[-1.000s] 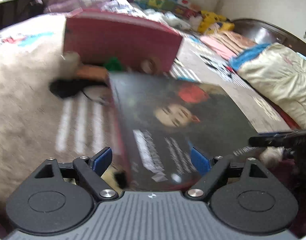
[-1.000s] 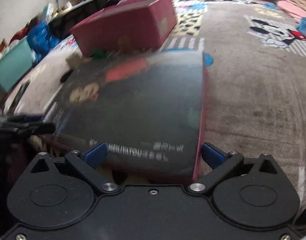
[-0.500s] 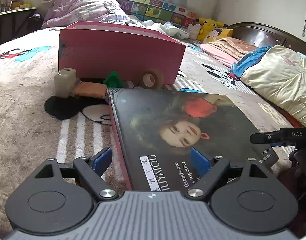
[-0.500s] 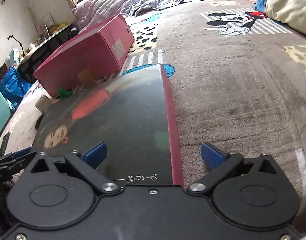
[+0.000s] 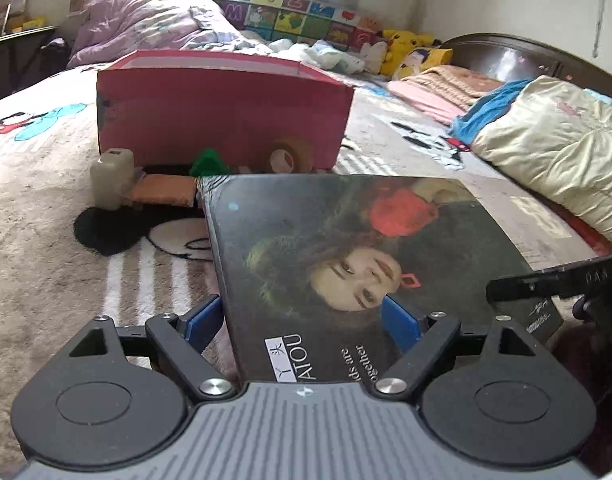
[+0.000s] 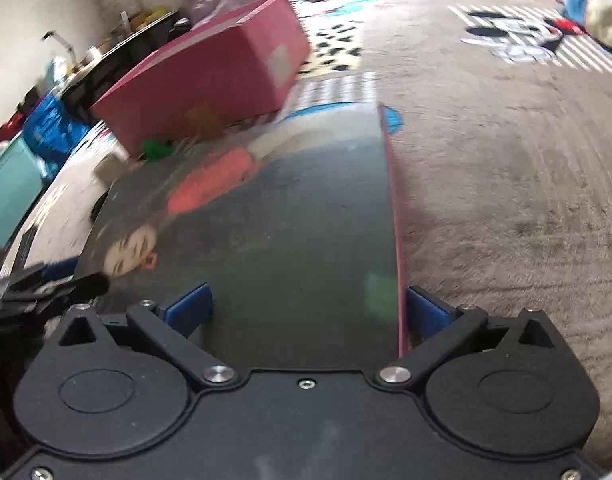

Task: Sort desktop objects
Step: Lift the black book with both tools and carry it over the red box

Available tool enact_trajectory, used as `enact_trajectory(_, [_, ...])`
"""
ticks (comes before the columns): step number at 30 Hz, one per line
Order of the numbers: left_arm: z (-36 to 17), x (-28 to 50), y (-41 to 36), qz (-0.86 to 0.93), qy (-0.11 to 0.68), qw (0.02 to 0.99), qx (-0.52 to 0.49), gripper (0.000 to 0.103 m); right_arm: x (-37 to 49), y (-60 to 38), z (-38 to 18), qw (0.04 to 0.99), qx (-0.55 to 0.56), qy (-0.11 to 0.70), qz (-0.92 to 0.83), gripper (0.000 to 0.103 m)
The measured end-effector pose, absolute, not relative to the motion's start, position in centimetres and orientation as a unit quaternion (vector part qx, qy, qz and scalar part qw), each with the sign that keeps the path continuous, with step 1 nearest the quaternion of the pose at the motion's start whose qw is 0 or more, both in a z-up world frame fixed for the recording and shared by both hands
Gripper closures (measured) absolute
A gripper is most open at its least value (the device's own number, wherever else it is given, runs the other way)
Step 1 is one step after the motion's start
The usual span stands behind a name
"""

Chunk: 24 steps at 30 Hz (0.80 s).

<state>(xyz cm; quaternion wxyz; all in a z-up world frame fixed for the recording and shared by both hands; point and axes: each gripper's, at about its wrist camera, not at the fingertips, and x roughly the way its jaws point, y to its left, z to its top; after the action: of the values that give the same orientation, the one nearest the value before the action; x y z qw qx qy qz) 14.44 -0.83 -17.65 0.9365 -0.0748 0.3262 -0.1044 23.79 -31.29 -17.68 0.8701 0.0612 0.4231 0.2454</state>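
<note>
A large dark book [image 5: 346, 248] with a portrait cover and a red spine edge [image 6: 392, 216] lies flat on the grey cartoon-print blanket. My left gripper [image 5: 302, 322] is open at the book's near left corner. One finger is off the left edge and the other is above the cover. My right gripper [image 6: 308, 312] is open over the near right part. Its right finger [image 6: 426, 312] sits just outside the red edge. Each gripper shows at the edge of the other's view: the right gripper [image 5: 554, 280] and the left gripper [image 6: 46, 284].
A long pink box [image 5: 222, 120] stands behind the book. In front of it lie a tape roll [image 5: 290, 154], a green object [image 5: 208, 162], an orange pad [image 5: 162, 192] and a small beige container [image 5: 110, 178]. A cream quilt [image 5: 554, 160] is bunched at the right.
The left view went from blurred to sharp and steady. In the right view the book's red edge has come close to the right finger, and that view is blurred again.
</note>
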Motion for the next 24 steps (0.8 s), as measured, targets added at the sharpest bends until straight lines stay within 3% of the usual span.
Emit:
enact_trajectory(11, [-13.9, 12.3, 1.9, -0.108, 0.292, 0.944, -0.108, 0.018, 18.8, -29.4, -13.8, 0.894, 0.040, 0.372, 0.245, 0.000])
enact_trajectory(24, [-9.7, 14.4, 6.9, -0.088, 0.256, 0.953, -0.138, 0.018, 21.8, -25.1, -9.5, 0.901, 0.033, 0.336, 0.274, 0.000])
